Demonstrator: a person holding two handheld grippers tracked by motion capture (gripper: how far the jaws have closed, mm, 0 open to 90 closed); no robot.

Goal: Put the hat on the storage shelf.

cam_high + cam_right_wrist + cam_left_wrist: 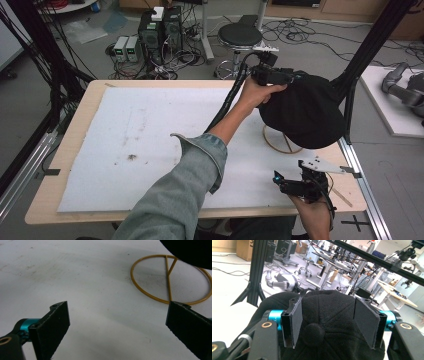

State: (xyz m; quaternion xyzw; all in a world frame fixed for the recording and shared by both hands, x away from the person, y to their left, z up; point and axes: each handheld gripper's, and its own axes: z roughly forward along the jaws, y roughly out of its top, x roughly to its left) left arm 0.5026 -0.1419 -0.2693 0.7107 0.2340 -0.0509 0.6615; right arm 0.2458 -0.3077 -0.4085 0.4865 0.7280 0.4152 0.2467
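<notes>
The black cap (305,112) sits on a gold wire stand (281,143) at the frame's right; the left tool (329,322) straddles its crown, jaws spread — apparently mid-placement. The right tool (295,186) waits open, lower right. Next: withdrawing cleanly.

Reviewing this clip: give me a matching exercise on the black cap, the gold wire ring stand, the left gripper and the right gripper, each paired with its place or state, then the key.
Things:
1. black cap
2. gold wire ring stand
3. left gripper
4. right gripper

Places or states:
A. low at the table's near right edge, jaws open with nothing between them
B. on the white mat, partly under the cap
C. jaws either side of the cap's top button
D. above the table's right side, over the ring

Pairs: 1-D, 2-B, 3-C, 4-A
</notes>
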